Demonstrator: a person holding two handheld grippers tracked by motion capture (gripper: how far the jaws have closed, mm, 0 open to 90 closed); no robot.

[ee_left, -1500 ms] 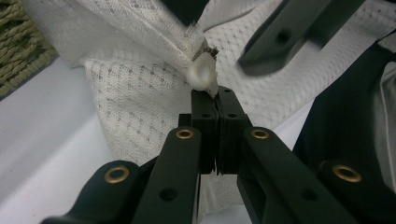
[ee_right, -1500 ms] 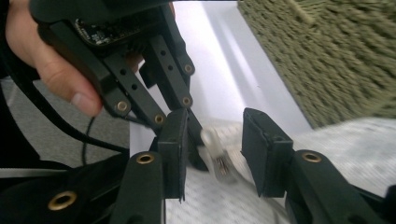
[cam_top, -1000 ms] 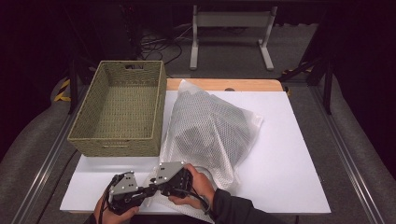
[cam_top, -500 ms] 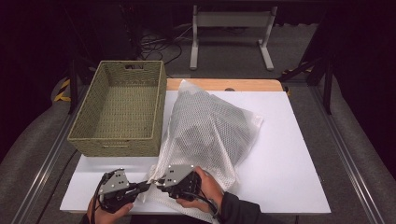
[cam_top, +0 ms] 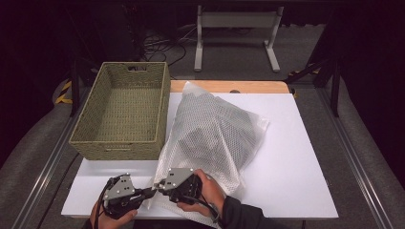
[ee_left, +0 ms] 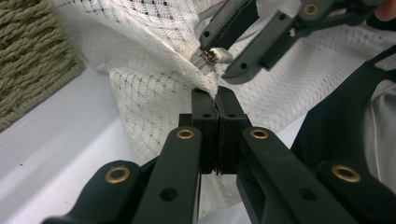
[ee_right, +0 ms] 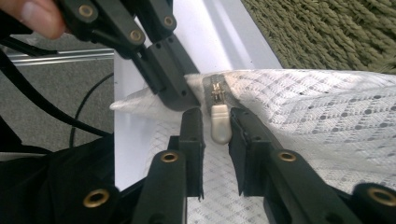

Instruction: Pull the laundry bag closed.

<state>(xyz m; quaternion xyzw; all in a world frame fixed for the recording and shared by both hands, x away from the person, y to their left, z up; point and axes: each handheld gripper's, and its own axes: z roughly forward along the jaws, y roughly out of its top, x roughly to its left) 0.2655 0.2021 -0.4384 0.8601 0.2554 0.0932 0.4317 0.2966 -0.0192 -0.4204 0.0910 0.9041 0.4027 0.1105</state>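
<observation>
On the white surface (cam_top: 296,157) beside the woven basket (cam_top: 122,112), the left claw (ee_left: 217,100) pinched the white mesh zippered bag's (cam_top: 215,129) corner while the right claw (ee_right: 217,119), slightly parted, straddled its zipper pull (ee_right: 219,123).

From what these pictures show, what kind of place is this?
Probably a recording studio or lab bench, not a home: a white tabletop ringed by black curtains, loose floor cables, and hand-held grippers working a mesh bag beside a woven basket.
</observation>
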